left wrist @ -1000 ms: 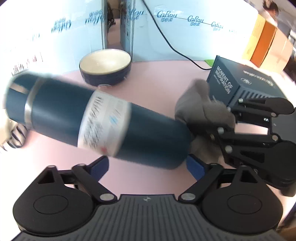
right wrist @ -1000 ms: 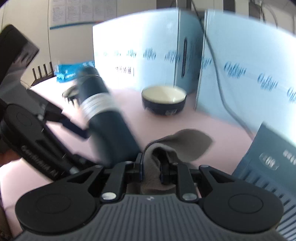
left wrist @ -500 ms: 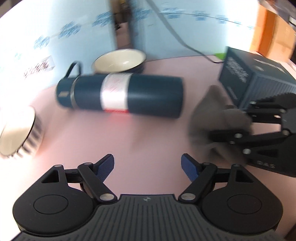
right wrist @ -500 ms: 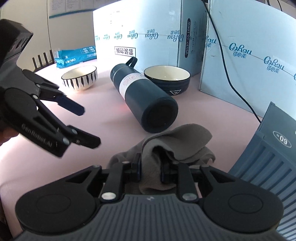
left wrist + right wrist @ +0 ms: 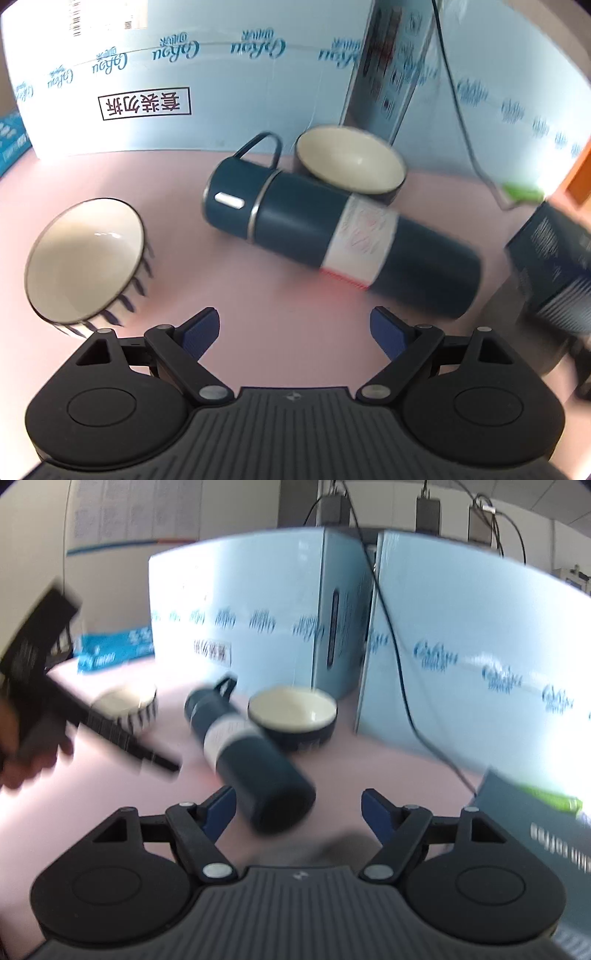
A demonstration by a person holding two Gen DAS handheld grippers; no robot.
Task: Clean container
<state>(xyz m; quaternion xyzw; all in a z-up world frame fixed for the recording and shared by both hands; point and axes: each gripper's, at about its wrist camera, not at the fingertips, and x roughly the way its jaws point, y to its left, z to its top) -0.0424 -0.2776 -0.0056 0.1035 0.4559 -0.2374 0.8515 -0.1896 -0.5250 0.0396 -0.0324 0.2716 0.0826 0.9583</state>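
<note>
Both hand-held grippers, left (image 5: 294, 326) and right (image 5: 298, 808), were spread and empty; flask (image 5: 340, 240) lay sideways on the surface (image 5: 280, 302), apparently released.

Motion blur smears the flask (image 5: 343, 236)'s white label, leaving its print unreadable in both views. The dark box (image 5: 554, 258) is cut off by the right edge and its lettering is blurred. Under the right gripper (image 5: 299, 812), a grey patch (image 5: 347, 845) is too blurred and hidden to identify.
</note>
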